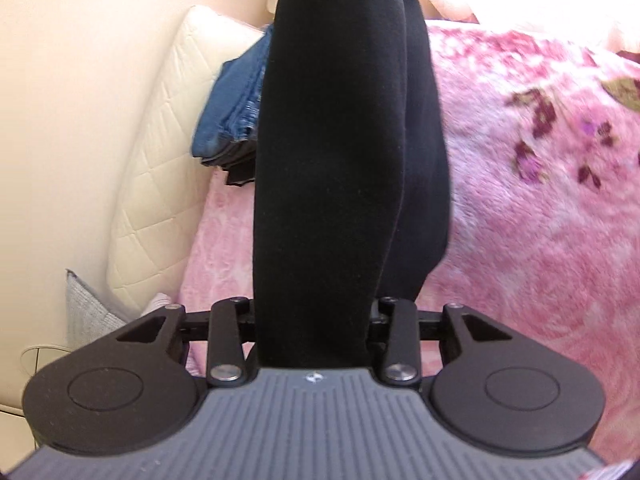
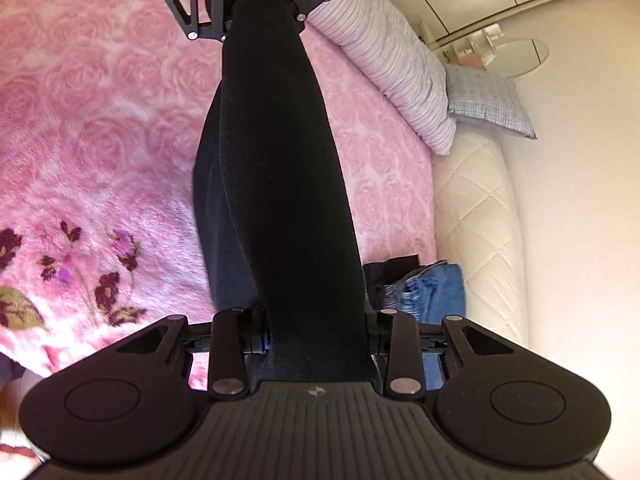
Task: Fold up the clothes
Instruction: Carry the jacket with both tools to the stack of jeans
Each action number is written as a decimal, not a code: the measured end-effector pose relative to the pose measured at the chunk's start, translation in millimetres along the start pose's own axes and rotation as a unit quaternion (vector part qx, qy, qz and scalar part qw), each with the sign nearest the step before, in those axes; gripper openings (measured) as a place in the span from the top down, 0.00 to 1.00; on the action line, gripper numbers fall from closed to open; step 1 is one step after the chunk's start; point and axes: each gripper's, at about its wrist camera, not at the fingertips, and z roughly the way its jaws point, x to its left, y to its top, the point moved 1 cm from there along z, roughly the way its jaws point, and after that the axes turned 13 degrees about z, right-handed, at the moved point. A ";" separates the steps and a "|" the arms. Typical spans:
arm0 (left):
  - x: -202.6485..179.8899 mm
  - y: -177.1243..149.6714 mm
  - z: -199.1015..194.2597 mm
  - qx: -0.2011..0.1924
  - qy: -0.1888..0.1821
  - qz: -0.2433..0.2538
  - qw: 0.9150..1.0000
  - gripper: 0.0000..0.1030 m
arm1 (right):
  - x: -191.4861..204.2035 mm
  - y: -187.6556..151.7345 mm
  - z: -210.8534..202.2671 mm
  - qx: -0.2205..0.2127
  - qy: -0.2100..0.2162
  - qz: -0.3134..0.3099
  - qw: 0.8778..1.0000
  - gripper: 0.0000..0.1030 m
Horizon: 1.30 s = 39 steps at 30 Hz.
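A black garment (image 1: 340, 140) hangs in a long band above the pink bed blanket (image 1: 520, 220), stretched from one gripper to the other. My left gripper (image 1: 316, 320) is shut on one end of it, and the cloth fills the gap and hides the fingertips. In the right wrist view the same black garment (image 2: 276, 160) runs from my right gripper (image 2: 320, 332), shut on the near end, up to the left gripper (image 2: 256, 4) at the top edge. A second layer of the cloth droops beside the band.
A stack of folded blue jeans (image 1: 232, 108) and dark clothes lies at the blanket's edge beside the cream quilted bed side (image 1: 160, 140). A striped pillow (image 2: 400, 68) and a grey cushion (image 2: 484, 100) sit farther along. A round glass table (image 2: 520, 56) stands on the floor.
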 end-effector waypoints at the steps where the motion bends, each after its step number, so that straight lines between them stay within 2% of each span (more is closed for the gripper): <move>1: 10.3 2.0 -1.7 0.002 0.003 -0.002 1.000 0.67 | -9.1 1.4 -3.4 -0.003 -0.001 -0.001 1.000 0.68; 6: 72.3 13.9 3.8 0.013 0.029 -0.006 0.999 0.67 | -69.4 5.9 -5.5 -0.026 -0.024 -0.007 0.999 0.68; 9: 125.8 30.1 26.1 0.019 0.054 -0.001 0.998 0.67 | -119.5 -0.1 5.3 -0.043 -0.049 -0.004 0.998 0.68; 12: 186.1 51.8 59.9 0.028 0.083 0.009 0.996 0.67 | -179.5 -13.5 27.3 -0.064 -0.076 0.001 0.995 0.68; 17: 292.7 90.2 135.5 0.050 0.129 0.000 0.990 0.67 | -302.6 -38.8 94.5 -0.091 -0.120 0.009 0.989 0.68; 22: 373.0 131.0 223.2 0.076 0.187 -0.026 0.979 0.67 | -398.9 -71.8 163.2 -0.127 -0.182 -0.001 0.975 0.67; 25: 367.0 159.4 281.7 0.080 0.191 -0.028 0.978 0.67 | -412.4 -108.4 211.4 -0.128 -0.192 -0.005 0.973 0.65; 27: 337.4 178.9 325.8 0.076 0.161 -0.028 0.984 0.65 | -400.8 -141.0 250.9 -0.107 -0.173 0.007 0.979 0.64; 29: 290.8 198.1 371.8 0.074 0.103 -0.013 0.992 0.64 | -374.0 -177.3 295.8 -0.064 -0.126 0.014 0.990 0.64; 31: 242.6 212.6 409.9 0.073 0.041 0.006 0.996 0.62 | -340.3 -209.9 334.5 -0.017 -0.065 0.007 0.998 0.64; 32: 223.8 217.5 420.3 0.075 0.034 0.013 0.997 0.63 | -325.1 -221.6 347.5 0.002 -0.039 0.004 0.999 0.65; 33: 212.8 219.5 422.5 0.075 0.048 0.017 0.996 0.64 | -312.3 -230.7 355.0 0.009 -0.030 0.004 0.999 0.61; 35: 202.7 219.3 419.5 0.072 0.076 0.019 0.994 0.65 | -302.6 -239.3 354.8 -0.004 -0.044 0.024 0.999 0.58; 36: 203.6 217.1 416.4 0.067 0.076 0.020 0.995 0.64 | -299.4 -242.7 353.8 -0.011 -0.052 0.035 0.998 0.55; 39: 211.3 212.1 410.6 0.056 0.068 0.029 0.996 0.62 | -299.8 -242.3 352.2 -0.010 -0.053 0.049 0.997 0.56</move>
